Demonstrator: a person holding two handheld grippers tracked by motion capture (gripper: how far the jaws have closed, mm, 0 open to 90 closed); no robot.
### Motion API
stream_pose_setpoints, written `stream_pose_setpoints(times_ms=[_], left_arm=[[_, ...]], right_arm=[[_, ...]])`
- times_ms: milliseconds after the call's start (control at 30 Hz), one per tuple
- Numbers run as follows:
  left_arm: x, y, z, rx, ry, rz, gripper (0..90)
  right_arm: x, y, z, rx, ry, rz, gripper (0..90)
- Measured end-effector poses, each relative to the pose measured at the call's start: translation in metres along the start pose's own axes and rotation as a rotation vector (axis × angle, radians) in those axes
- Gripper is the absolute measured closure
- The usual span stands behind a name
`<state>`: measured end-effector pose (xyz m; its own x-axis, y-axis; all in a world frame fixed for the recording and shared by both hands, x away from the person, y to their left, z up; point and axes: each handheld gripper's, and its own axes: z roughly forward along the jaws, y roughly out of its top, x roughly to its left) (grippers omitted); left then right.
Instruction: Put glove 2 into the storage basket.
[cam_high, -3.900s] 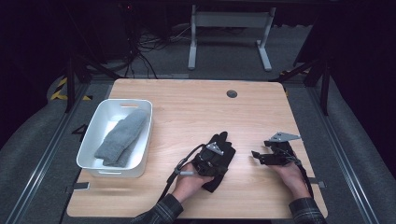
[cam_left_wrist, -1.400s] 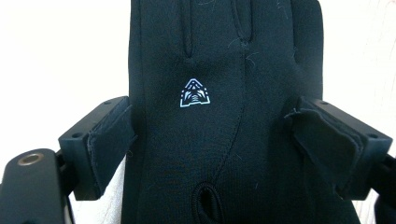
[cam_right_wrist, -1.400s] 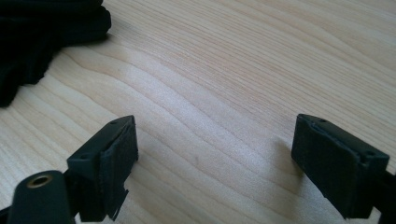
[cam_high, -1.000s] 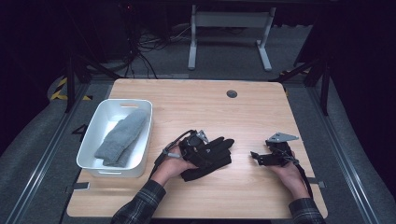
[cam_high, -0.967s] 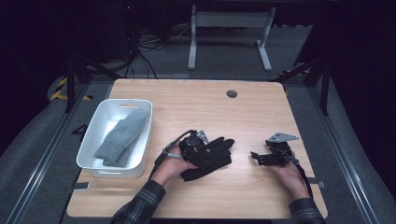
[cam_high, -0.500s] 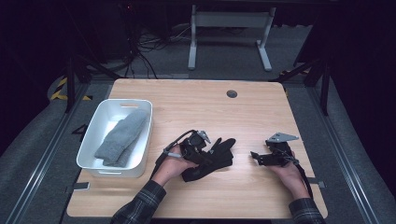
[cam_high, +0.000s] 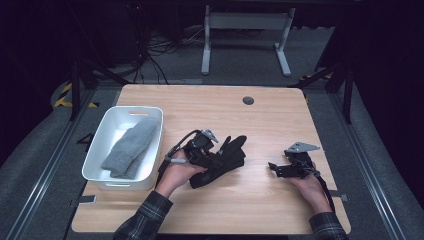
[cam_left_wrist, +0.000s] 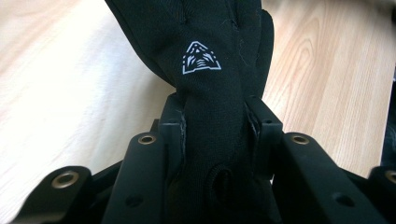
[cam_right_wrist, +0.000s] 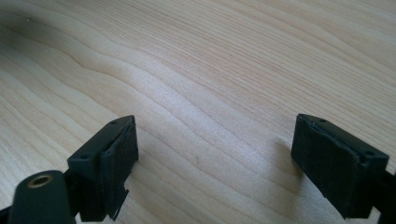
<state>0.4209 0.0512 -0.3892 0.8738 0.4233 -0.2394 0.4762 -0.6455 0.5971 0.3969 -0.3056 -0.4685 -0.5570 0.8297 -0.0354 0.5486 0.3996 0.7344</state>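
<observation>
- Glove (cam_high: 223, 159): black, at mid-table, right of the bin (cam_high: 98, 157); its long axis runs slantwise, fingers pointing up-right toward the far edge.
- Left gripper (cam_high: 200, 150): jaws have just closed, clamped on the glove's cuff end.
- Right gripper (cam_high: 274, 167): jaws spread, nothing between them.

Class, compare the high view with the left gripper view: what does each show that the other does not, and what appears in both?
High view alone: the white plastic bin holding a grey knitted sock, the person's plaid sleeves, and the right gripper with open jaws resting on the table.
Left gripper view alone: the small white triangular logo printed on the glove, and the pads pressing the fabric from both sides.
Both: the black fabric glove clamped in the left gripper, over the light wooden table.
</observation>
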Motion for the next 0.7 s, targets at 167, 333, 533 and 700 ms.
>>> stream_pose_setpoints(times_ms=[167,333,533,700], left_arm=[[0.004,0.002,-0.017,-0.014,0.015,-0.01,65.9],[0.008,0.003,-0.035,-0.034,0.031,-0.028,65.8],[0.011,0.004,-0.054,-0.04,0.055,-0.044,65.8],[0.018,0.001,-0.074,-0.047,0.087,-0.056,65.8]], right_arm=[[0.0,0.0,0.0,0.0,0.0,0.0,15.3],[0.0,0.0,0.0,0.0,0.0,0.0,15.3],[0.0,0.0,0.0,0.0,0.0,0.001,15.3],[0.001,0.0,0.0,0.0,0.0,0.001,15.3]])
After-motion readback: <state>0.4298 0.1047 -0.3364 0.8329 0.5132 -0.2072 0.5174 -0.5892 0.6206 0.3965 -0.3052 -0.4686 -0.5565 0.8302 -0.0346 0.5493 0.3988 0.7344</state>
